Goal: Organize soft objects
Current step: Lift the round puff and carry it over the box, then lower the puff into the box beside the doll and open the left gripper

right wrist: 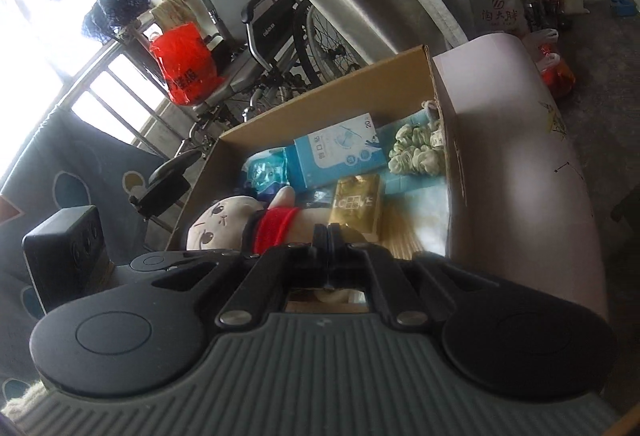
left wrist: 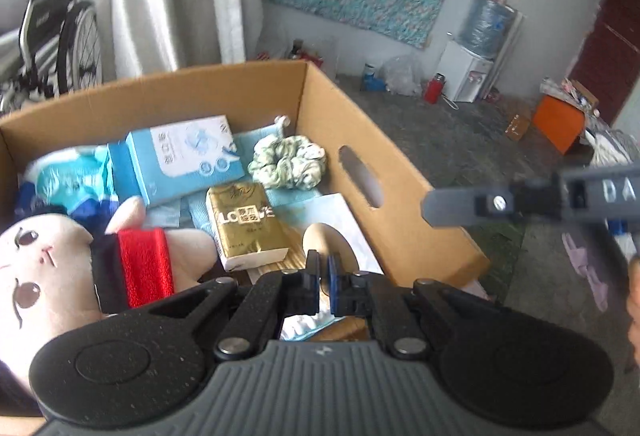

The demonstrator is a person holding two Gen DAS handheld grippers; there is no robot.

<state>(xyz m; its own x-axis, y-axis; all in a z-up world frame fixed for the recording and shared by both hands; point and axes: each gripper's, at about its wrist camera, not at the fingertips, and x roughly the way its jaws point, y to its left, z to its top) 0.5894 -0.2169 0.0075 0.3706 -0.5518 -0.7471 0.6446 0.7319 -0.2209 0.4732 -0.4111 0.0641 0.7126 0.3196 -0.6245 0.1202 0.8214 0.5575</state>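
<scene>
An open cardboard box (left wrist: 352, 108) holds soft things: a plush doll (left wrist: 44, 268) with a red band at the left, a green scrunchie (left wrist: 286, 162), a gold tissue pack (left wrist: 244, 224), a blue-white packet (left wrist: 186, 156) and light blue cloth. My left gripper (left wrist: 323, 270) hovers over the box's near side, jaws nearly together with nothing between them. My right gripper (right wrist: 327, 236) is shut and empty above the doll (right wrist: 224, 224) and gold pack (right wrist: 356, 202). The box (right wrist: 332, 88), scrunchie (right wrist: 416, 152) and packet (right wrist: 340, 150) also show in the right wrist view. The right gripper's side shows in the left wrist view (left wrist: 520, 202).
A wheelchair (right wrist: 264, 32) with a red bag (right wrist: 182, 68) stands behind the box by the window. A pale pink surface (right wrist: 516, 156) lies right of the box. A water dispenser (left wrist: 472, 56), a red flask (left wrist: 434, 88) and an orange box (left wrist: 560, 120) stand on the grey floor.
</scene>
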